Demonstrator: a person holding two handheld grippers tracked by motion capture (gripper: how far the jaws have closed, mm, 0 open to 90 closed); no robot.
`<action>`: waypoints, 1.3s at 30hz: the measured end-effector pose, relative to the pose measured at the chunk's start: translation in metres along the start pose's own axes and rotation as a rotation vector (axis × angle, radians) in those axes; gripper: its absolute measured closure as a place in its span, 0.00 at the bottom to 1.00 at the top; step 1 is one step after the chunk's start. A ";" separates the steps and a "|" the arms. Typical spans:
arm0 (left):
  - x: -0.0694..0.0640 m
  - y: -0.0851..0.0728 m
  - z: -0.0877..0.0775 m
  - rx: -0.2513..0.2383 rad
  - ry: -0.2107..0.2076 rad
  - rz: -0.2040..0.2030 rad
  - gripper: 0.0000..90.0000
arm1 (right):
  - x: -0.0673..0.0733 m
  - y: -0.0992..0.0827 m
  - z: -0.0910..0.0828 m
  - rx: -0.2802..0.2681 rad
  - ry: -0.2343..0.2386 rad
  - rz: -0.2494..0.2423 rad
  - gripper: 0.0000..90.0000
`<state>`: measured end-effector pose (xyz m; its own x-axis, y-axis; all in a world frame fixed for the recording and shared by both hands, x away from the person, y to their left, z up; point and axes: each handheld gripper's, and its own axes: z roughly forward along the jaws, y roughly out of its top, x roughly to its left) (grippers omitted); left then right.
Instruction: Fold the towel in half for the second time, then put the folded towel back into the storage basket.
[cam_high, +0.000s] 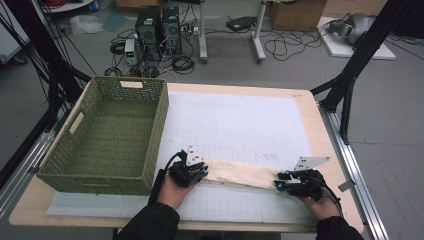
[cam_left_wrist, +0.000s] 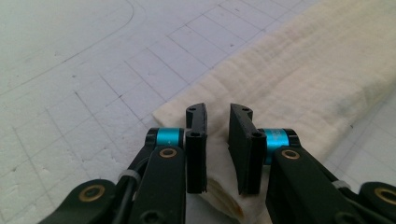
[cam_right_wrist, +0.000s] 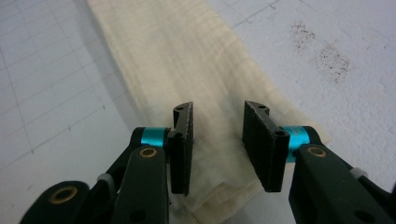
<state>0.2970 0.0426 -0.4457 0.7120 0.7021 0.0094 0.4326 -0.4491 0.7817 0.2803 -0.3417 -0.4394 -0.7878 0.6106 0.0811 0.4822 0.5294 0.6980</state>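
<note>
— Well, what's the surface like?
— A pale table (cam_high: 320, 125) under a white gridded mat (cam_high: 240, 125), a green basket (cam_high: 107, 135) at its left, cables and computer towers (cam_high: 159, 27) on the floor behind.
— And the cloth?
— The folded cream cloth (cam_high: 240, 174) lies along the near edge between both grippers.
— Gripped?
— The left gripper (cam_left_wrist: 217, 135) and right gripper (cam_right_wrist: 218, 140) each straddle an end, jaws partly open; whether the pads press it, I can't tell.

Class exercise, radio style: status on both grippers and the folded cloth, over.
Left gripper and right gripper: jaws parted, one at each end of the folded cloth. Cloth lies flat on the mat. Green basket stands off left, nothing in the way.
</note>
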 end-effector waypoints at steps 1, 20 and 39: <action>0.000 0.000 0.000 0.000 0.000 0.000 0.85 | 0.000 0.000 0.000 0.002 -0.002 -0.002 0.70; -0.002 -0.001 0.000 -0.005 0.012 0.008 0.84 | 0.003 0.004 0.000 0.008 -0.012 0.009 0.63; -0.003 0.000 0.000 -0.002 0.018 0.007 0.83 | 0.005 -0.002 -0.006 0.002 -0.032 0.016 0.64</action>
<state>0.2945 0.0407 -0.4459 0.7047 0.7091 0.0262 0.4264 -0.4527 0.7831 0.2731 -0.3438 -0.4361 -0.7676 0.6372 0.0697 0.4952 0.5205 0.6955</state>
